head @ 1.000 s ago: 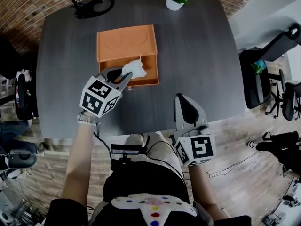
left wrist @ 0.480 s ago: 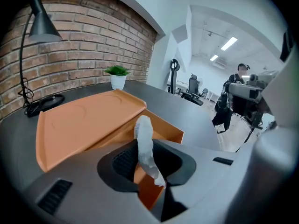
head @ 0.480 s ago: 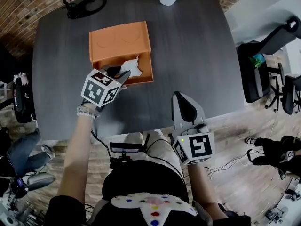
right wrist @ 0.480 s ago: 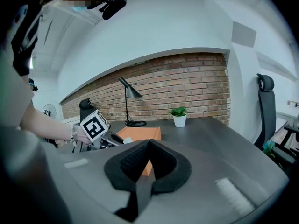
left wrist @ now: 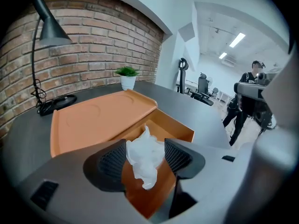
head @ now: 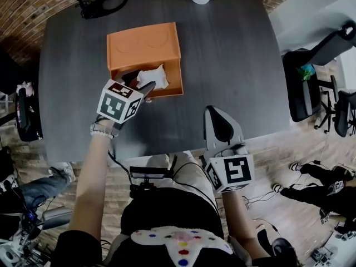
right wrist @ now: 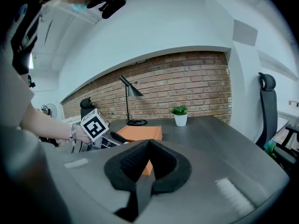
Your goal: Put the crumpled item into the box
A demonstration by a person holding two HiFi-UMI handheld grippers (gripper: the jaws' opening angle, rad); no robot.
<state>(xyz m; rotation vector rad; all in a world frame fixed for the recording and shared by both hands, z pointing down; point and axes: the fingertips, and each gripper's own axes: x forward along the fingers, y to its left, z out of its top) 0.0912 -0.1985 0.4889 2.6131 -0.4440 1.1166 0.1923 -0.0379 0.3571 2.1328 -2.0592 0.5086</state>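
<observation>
Since the earlier frame our left tool (left wrist: 145, 157) has sunk toward the orange box (head: 168, 92), and its jaws have just been opening. They now stand wide apart, and the crumpled white tissue (head: 152, 78) sits loosely between the pads without being squeezed. From the head view it rests inside the box's open compartment, beside the flat lid (head: 144, 42). We angle this tool steeply down over the near wall so that the tissue drops straight in instead of catching on the rim. Our right tool (right wrist: 147, 148) waits at the near edge of the bench (head: 233, 65), well apart from the box, with its jaws closed on nothing. We judge it is kept back to leave room. The placing looks nearly done; what is left is lifting the left tool clear.
</observation>
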